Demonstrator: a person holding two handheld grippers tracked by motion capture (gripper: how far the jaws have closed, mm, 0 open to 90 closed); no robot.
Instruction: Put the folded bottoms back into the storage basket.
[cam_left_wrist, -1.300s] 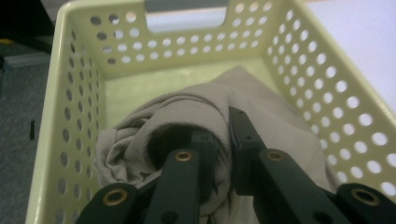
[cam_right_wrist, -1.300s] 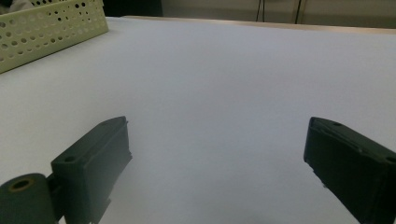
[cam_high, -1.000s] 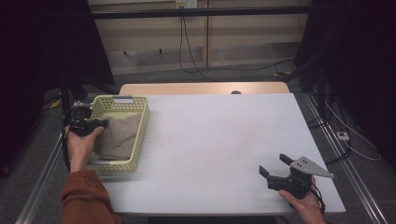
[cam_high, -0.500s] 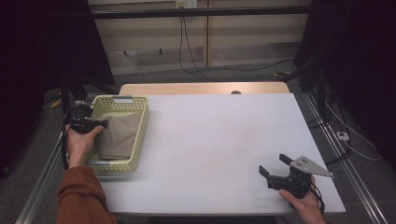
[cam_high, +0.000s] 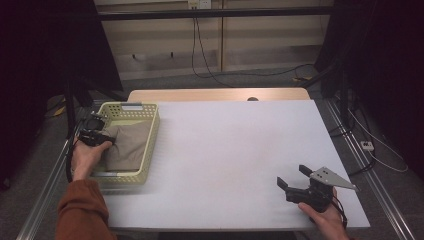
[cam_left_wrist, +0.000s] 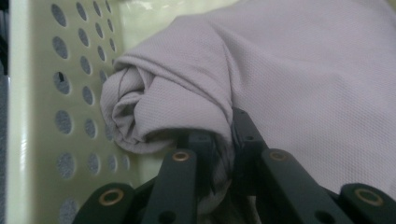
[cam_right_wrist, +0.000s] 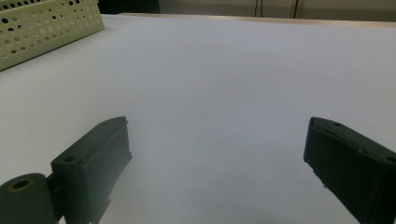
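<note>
A pale yellow perforated basket (cam_high: 153, 131) stands at the table's left edge with a folded beige-grey cloth (cam_high: 129, 144) lying in it. My left gripper (cam_high: 101, 136) reaches into the basket's left side, shut on a rolled fold of the cloth (cam_left_wrist: 196, 88); in the left gripper view the jaws pinch the fabric close to the basket's holed wall (cam_left_wrist: 70, 93). My right gripper (cam_high: 292, 181) rests low over the table's near right corner, jaws wide open with bare white table between them (cam_right_wrist: 219, 154).
The white table (cam_high: 240, 145) stretches between basket and right gripper. A wooden strip (cam_high: 220, 95) runs along its far edge. Cables and a floor socket lie past the right side. The basket's corner (cam_right_wrist: 46, 23) shows far left in the right gripper view.
The left hand and gripper have shifted slightly toward me along the basket's left side with the cloth pinched. The right gripper has stayed still.
</note>
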